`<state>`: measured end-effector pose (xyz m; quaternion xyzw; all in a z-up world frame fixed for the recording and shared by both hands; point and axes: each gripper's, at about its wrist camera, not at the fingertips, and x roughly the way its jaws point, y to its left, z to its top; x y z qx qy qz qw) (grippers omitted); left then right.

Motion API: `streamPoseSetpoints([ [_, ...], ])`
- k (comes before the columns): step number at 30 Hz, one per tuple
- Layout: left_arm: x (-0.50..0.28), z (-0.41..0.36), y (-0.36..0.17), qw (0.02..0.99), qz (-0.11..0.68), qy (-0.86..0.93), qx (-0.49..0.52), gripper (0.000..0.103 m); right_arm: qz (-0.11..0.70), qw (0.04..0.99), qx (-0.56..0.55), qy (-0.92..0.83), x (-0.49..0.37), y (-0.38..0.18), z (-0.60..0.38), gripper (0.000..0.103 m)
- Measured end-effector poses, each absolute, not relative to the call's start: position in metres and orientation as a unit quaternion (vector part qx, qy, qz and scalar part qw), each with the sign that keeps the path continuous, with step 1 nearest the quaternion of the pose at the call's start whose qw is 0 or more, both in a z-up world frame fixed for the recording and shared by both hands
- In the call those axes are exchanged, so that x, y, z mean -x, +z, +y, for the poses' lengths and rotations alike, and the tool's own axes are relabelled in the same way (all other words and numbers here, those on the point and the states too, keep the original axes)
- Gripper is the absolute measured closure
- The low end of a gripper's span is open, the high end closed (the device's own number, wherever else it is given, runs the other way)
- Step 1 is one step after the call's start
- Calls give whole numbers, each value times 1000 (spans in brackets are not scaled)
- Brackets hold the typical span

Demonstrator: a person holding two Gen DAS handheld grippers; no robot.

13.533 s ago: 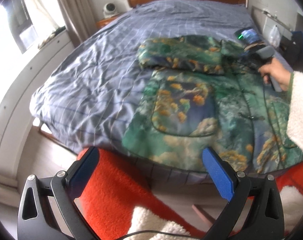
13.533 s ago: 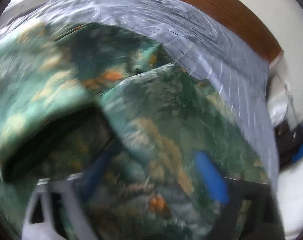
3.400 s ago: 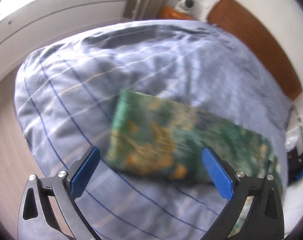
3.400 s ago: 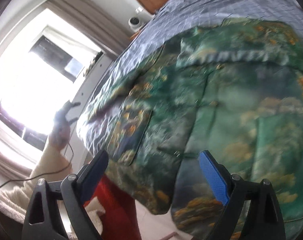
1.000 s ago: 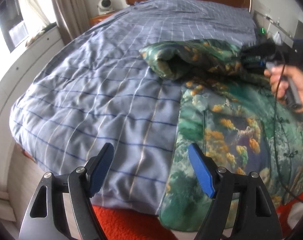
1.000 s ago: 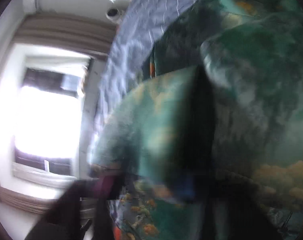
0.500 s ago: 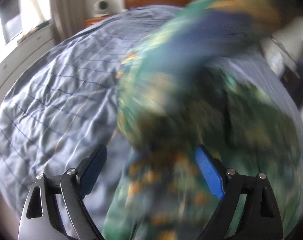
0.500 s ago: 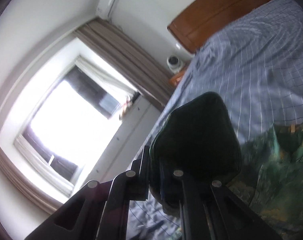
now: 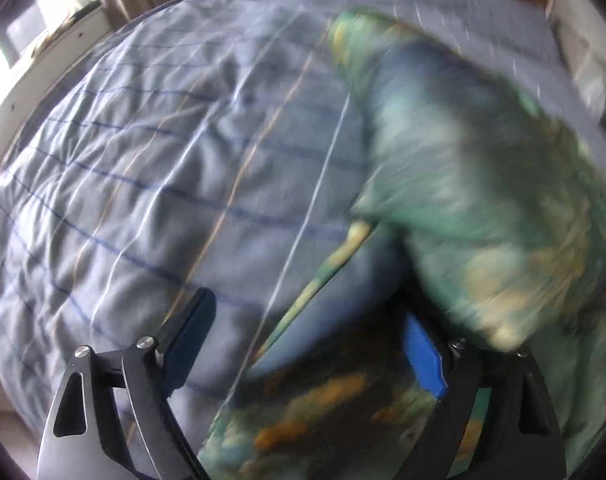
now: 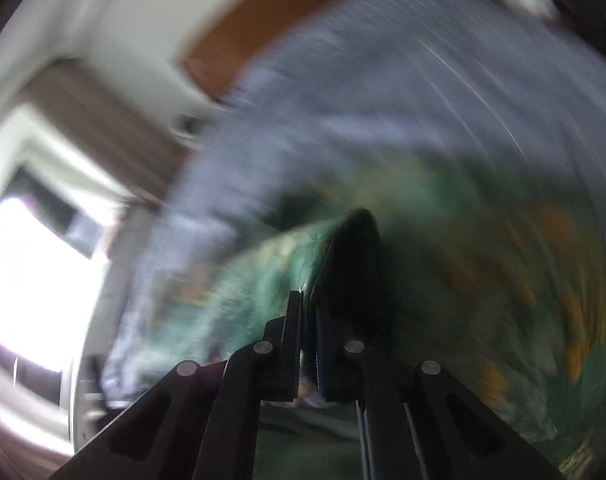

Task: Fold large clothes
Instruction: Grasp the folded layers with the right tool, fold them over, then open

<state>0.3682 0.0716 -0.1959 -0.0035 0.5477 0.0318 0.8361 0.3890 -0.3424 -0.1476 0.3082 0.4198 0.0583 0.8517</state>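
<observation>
A large green jacket (image 9: 483,200) with an orange and blue print lies on the bed, blurred by motion. Part of it is lifted and doubled over the rest, showing a blue lining (image 9: 343,304). My left gripper (image 9: 307,344) is open and empty, low over the jacket's left edge. My right gripper (image 10: 309,320) is shut on a fold of the jacket (image 10: 351,248), which stands up dark between the fingers. The rest of the jacket (image 10: 503,280) spreads to the right in the right wrist view.
The bed has a grey-blue striped cover (image 9: 163,152) and a wooden headboard (image 10: 287,20). A bright window (image 10: 31,264) with a brown curtain (image 10: 103,128) is on the left. A white ledge (image 9: 43,64) runs along the bed's left side.
My right gripper, shut on the jacket, has swung the held fold down toward the bed. My left gripper has moved lower and nearer the jacket. Both views are blurred.
</observation>
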Motion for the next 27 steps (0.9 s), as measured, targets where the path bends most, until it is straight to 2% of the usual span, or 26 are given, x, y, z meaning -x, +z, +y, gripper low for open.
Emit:
streamPoseSetpoints([
  [3,-347,82,-184,839,545,15,-11,14,423,839,-337,53,-382,-184,-355,97],
  [6,-325,92,-157,854,520,2,-10,14,415,843,-334,70,-383,-174,-351,96],
  [10,-325,94,-120,881,473,-6,-6,12,415,851,-312,78,-384,-154,-342,85],
  [12,-333,91,-112,887,461,-13,-2,12,414,851,-312,89,-388,-151,-339,70],
  [13,-336,91,-112,889,458,-18,4,12,416,847,-317,99,-388,-148,-336,53],
  [14,-338,91,-113,889,457,-26,9,12,417,843,-322,108,-385,-147,-343,40],
  [15,-339,89,-116,887,460,-33,12,12,420,838,-328,121,-385,-146,-340,38],
  [19,-337,84,-132,877,478,-40,16,12,464,806,-339,141,-395,-165,-334,38],
  [21,-337,83,-130,878,476,-41,30,12,467,804,-340,141,-396,-172,-335,41],
  [22,-340,81,-126,881,469,-42,40,12,472,806,-330,139,-397,-174,-333,57],
  [23,-343,78,-124,885,462,-40,45,12,479,812,-307,130,-398,-175,-329,65],
  [26,-370,58,-140,885,463,34,-40,8,495,835,-213,108,-402,-173,-304,63],
  [27,-387,58,-162,863,492,84,-75,8,498,839,-193,105,-403,-172,-296,60],
])
